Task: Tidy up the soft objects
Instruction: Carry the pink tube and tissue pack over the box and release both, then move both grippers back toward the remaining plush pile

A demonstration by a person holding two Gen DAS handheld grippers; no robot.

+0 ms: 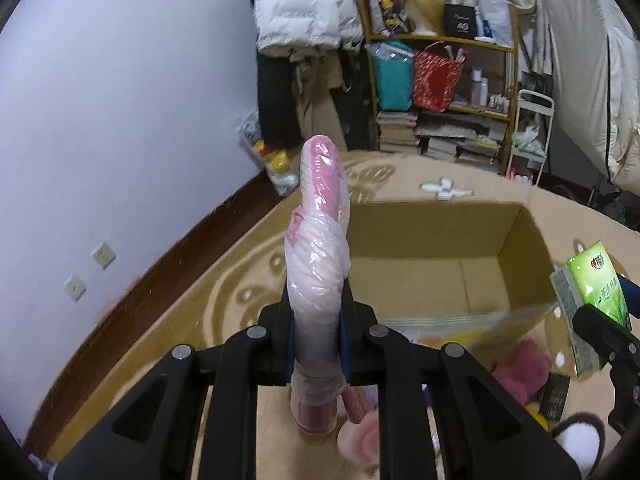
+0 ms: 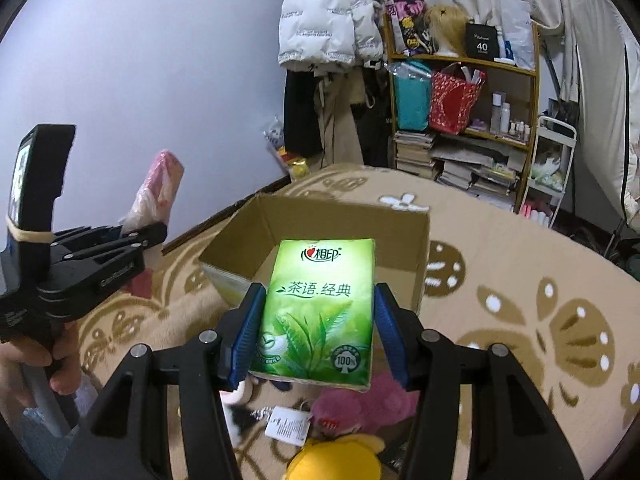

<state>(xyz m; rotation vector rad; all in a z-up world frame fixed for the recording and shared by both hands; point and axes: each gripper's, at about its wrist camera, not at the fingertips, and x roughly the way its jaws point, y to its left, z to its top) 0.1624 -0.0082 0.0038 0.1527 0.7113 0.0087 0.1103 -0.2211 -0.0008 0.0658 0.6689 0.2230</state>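
Observation:
My left gripper (image 1: 318, 292) is shut on a pink soft item wrapped in clear plastic (image 1: 320, 240), held upright in the air left of an open cardboard box (image 1: 424, 236). The item also shows in the right wrist view (image 2: 158, 190), with the left gripper (image 2: 148, 234) below it. My right gripper (image 2: 318, 300) is shut on a green tissue pack (image 2: 320, 308), held above the near edge of the box (image 2: 340, 220). The pack also shows in the left wrist view (image 1: 596, 288).
A pink plush (image 2: 368, 400), a yellow plush (image 2: 336, 460) and a tagged toy (image 2: 286, 424) lie on the patterned beige carpet (image 2: 520, 280) near me. A cluttered shelf (image 1: 444, 80) and hanging coats (image 1: 304, 8) stand at the back. A wall (image 1: 120, 100) runs along the left.

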